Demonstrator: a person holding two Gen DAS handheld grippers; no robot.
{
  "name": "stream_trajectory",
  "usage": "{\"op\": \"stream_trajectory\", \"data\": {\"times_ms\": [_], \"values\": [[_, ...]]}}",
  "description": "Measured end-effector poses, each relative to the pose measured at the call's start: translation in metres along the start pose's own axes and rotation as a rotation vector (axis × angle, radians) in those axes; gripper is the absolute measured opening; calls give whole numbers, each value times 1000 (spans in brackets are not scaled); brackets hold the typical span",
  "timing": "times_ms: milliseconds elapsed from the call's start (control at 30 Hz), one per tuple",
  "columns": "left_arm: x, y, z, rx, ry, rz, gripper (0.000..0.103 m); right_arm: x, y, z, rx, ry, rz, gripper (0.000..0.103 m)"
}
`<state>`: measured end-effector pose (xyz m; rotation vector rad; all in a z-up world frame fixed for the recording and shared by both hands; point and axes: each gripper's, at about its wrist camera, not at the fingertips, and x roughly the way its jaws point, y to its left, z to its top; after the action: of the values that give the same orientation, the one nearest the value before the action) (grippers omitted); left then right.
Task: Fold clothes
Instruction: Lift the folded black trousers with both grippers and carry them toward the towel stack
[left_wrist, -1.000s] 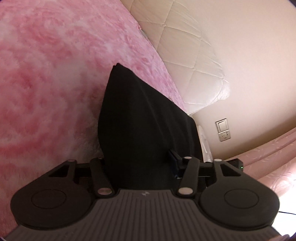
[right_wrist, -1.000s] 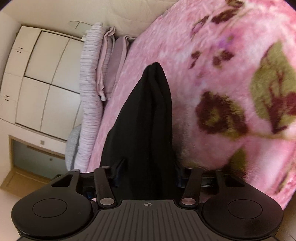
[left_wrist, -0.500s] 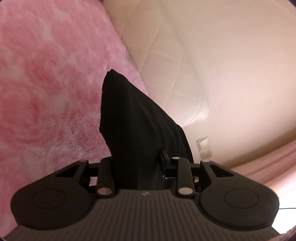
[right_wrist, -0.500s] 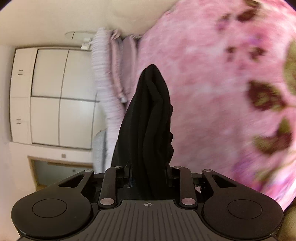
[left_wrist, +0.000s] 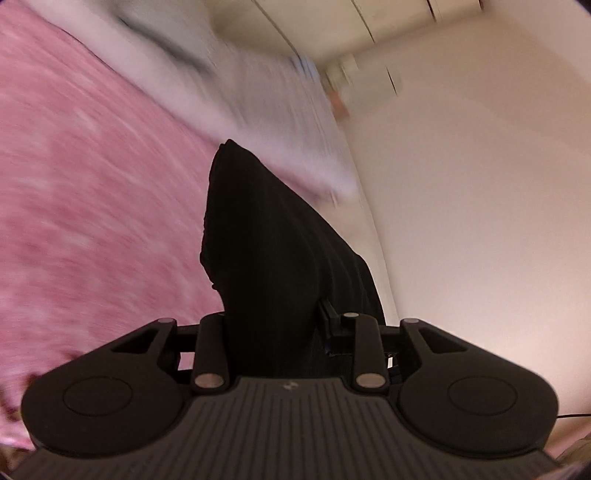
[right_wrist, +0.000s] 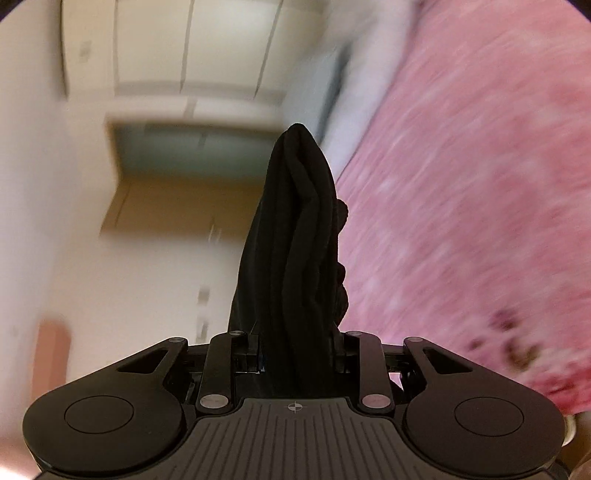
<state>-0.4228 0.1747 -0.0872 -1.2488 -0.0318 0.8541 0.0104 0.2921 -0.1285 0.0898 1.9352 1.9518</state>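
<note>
Black cloth (left_wrist: 280, 258) bunched between my left claw's jaws fills the way straight ahead, with pink blanket (left_wrist: 92, 206) close on its left and open air before a bare wall (left_wrist: 480, 203) on its right. My right claw's path is blocked by cloth (right_wrist: 295, 251) too; wardrobe (right_wrist: 177, 66) side is free, blanket (right_wrist: 480, 166) crowds the right.
</note>
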Motion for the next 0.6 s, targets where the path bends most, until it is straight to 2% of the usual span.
{"op": "stream_trajectory", "data": {"times_ms": [133,267,433,600], "values": [[-107,40,-14,-77,-185,59,26,95,36,-20,-59,194,30,27],[-202,91,-17,-141,-299,102,26,187,62,-80,-108,343,47,27],[-329,168,23,-143,-332,131,26,306,86,-164,-92,421,52,27],[-433,235,71,-163,-358,166,26,432,102,-215,-38,446,71,28]]}}
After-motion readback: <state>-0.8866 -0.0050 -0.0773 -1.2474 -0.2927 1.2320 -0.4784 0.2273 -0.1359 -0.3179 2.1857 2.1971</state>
